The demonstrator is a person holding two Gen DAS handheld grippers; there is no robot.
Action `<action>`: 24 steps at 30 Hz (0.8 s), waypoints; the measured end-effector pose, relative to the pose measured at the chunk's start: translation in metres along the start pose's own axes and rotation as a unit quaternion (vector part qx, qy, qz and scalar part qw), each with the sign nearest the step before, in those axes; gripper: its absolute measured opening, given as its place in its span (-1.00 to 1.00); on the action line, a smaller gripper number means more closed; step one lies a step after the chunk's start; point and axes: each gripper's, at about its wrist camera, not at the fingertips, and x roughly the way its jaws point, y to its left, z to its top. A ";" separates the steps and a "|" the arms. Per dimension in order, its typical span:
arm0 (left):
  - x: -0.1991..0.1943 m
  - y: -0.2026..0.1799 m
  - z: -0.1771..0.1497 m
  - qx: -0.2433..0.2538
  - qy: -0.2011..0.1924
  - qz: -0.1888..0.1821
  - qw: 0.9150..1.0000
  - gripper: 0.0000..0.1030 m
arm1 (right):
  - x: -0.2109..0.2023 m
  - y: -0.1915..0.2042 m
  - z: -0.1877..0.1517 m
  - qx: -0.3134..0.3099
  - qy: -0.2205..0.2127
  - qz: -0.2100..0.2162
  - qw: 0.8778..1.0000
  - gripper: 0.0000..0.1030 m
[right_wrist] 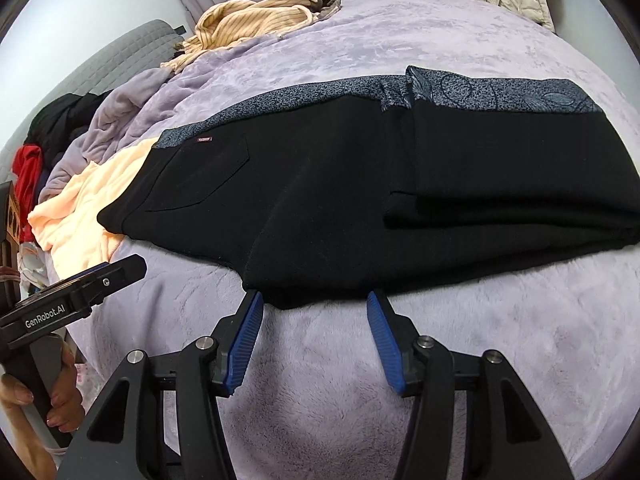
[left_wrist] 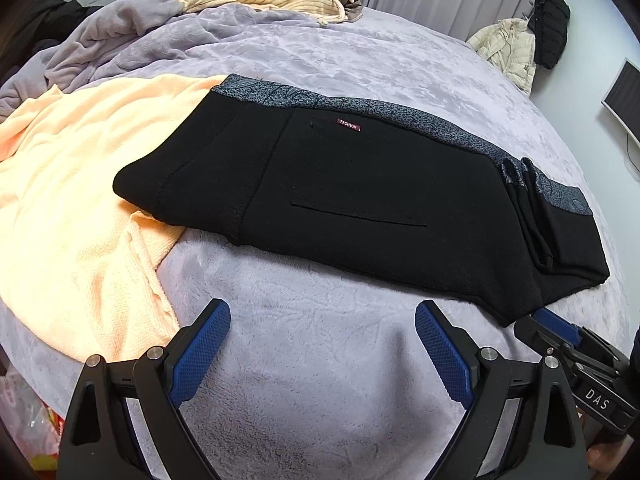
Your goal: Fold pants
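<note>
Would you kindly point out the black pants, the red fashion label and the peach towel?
black pants [left_wrist: 380, 216], left wrist view, on the middle of the black fabric.
red fashion label [left_wrist: 350, 124], left wrist view, on its centre.
peach towel [left_wrist: 76, 184], left wrist view, on its flat middle.

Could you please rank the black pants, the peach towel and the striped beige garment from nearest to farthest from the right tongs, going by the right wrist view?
1. Black pants: straight ahead, hem just at the tips of the open right tongs.
2. Peach towel: off to the left, partly under the pants.
3. Striped beige garment: far end of the bed, upper left.
</note>
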 end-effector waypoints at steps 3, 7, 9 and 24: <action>0.001 0.002 0.002 -0.002 0.000 -0.005 1.000 0.83 | -0.009 0.009 0.001 -0.018 -0.026 -0.016 0.999 0.13; 0.000 0.016 0.010 -0.024 -0.009 -0.024 0.999 0.83 | -0.013 0.013 0.008 -0.025 -0.046 -0.010 0.999 0.13; -0.002 0.029 0.016 -0.049 -0.022 -0.047 0.997 0.83 | -0.007 0.010 0.011 -0.014 -0.038 -0.003 0.999 0.14; 0.018 0.079 0.029 -0.176 -0.047 -0.233 0.955 0.87 | 0.006 0.015 0.009 -0.025 -0.021 -0.015 0.999 0.31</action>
